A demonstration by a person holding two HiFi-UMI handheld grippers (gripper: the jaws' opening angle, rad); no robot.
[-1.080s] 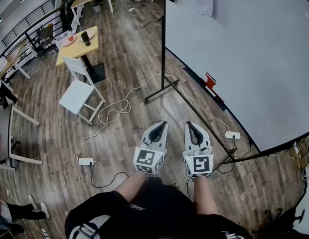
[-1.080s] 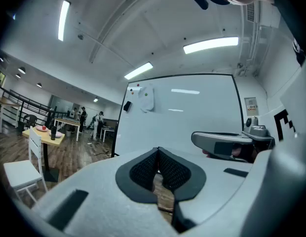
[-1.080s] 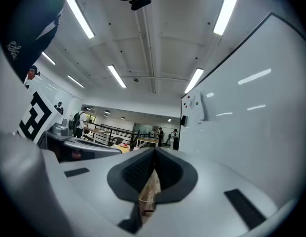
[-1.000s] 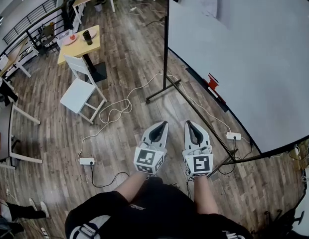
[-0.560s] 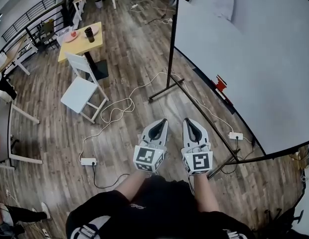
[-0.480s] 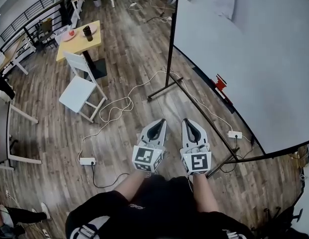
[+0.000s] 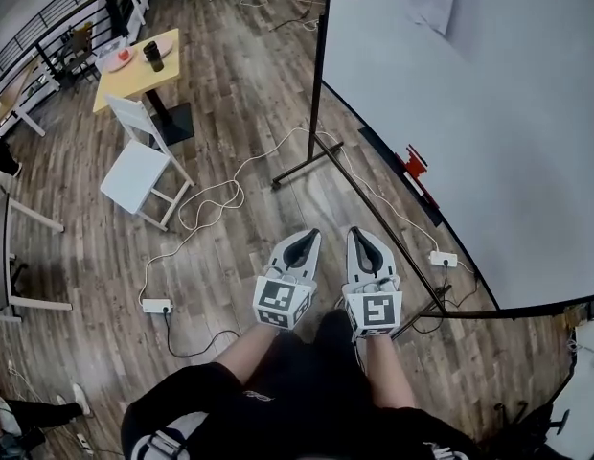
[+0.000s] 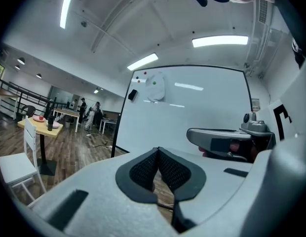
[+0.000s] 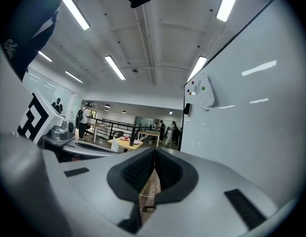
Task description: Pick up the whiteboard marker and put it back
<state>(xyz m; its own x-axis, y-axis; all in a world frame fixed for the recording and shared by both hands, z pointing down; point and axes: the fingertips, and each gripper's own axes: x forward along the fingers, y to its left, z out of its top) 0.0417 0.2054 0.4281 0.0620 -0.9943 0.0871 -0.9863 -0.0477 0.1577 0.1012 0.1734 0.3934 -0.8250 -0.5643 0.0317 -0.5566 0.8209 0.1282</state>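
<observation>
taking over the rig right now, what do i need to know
Left gripper: jaws together, nothing between them.
Right gripper: jaws together, empty.
Both are held side by side, low in front of the person.
Whiteboard stands ahead and to the right. A small red item sits at its lower edge. The marker cannot be made out from here.
Done: nothing picked up yet.
Left: go to the board, find the marker, grip it, put it back.
</observation>
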